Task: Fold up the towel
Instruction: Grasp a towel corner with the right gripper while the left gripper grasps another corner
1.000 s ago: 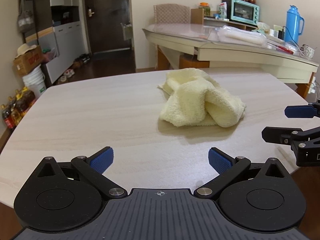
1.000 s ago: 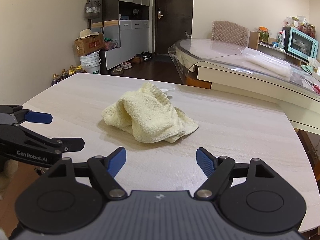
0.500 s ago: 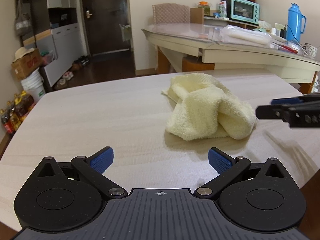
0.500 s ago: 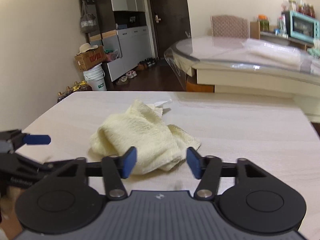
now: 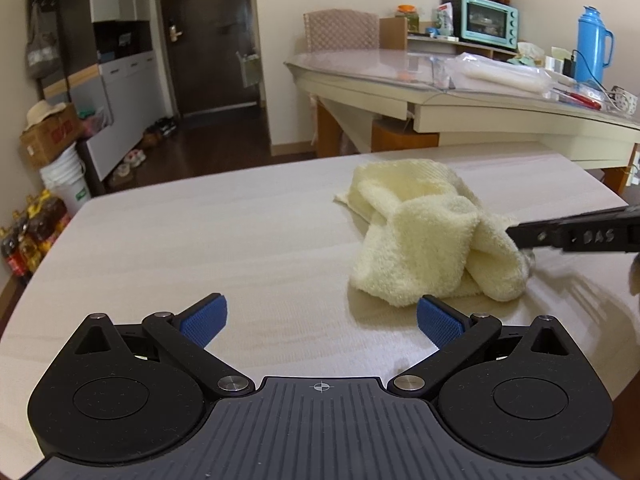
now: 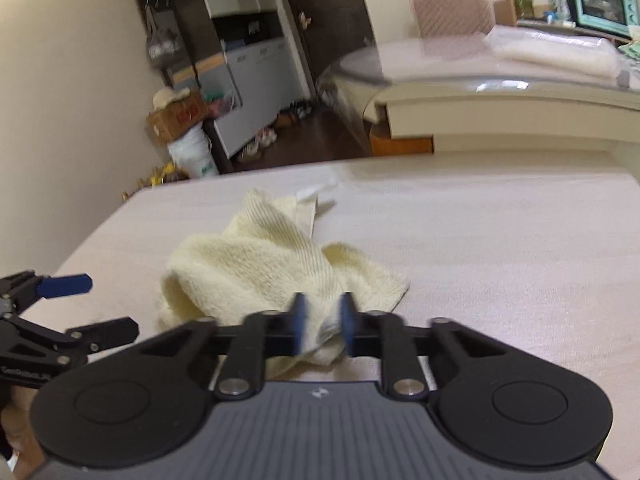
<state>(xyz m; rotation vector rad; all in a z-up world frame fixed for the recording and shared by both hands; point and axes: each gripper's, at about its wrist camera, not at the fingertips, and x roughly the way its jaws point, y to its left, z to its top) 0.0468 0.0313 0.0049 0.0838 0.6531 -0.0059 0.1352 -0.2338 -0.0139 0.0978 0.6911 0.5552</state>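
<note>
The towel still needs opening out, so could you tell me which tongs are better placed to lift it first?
The right tongs: their pads are closed to a narrow gap around a fold at the near edge of the towel. The left tongs are wide open over the bare table, short of the cloth.

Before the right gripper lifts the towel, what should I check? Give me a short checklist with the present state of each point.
1. Right gripper is closed on the towel: ok, the blue pads pinch a fold at its near edge.
2. A corner is gripped, not a bunched fold: cannot tell, the cloth between the pads is blurred.
3. Left gripper is open and ready: ok, jaws wide apart, nothing between them.
4. Left gripper is clear of the towel: ok, it is short of the cloth's near edge.
5. Towel is spread flat: not ok, it lies crumpled in a heap.
6. Table around the towel is free: ok in both views.
</note>
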